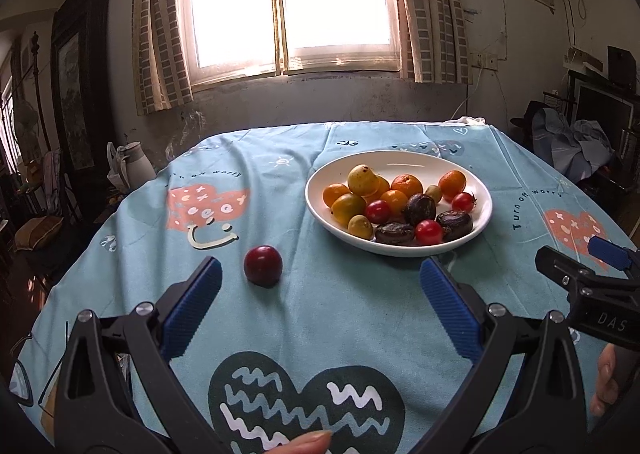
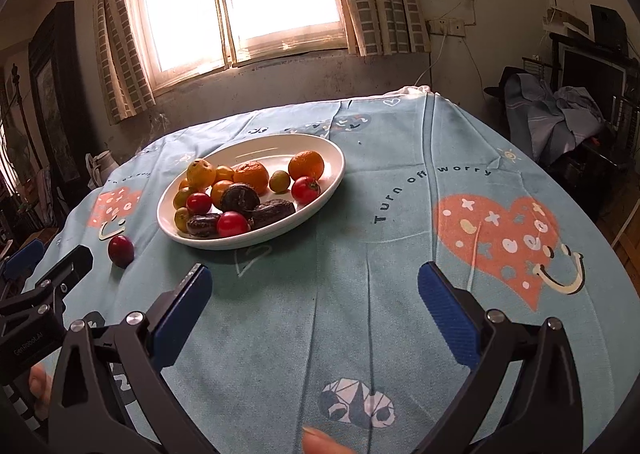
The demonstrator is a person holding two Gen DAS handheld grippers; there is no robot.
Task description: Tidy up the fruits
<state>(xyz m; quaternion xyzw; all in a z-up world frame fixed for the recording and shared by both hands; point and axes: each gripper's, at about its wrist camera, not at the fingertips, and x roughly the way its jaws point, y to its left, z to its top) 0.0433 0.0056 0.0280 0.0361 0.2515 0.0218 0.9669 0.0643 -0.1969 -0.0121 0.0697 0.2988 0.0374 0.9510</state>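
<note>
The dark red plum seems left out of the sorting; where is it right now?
The dark red plum lies alone on the blue tablecloth, outside the white plate off its near left edge in both wrist views, just ahead of the open left claw.

White plate (image 2: 328,157) of mixed fruit, lone plum (image 2: 121,250) beside it

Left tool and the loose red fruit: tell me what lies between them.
Only bare tablecloth. In the left wrist view the red fruit sits just ahead of the open left tool, near its left finger, untouched.
</note>
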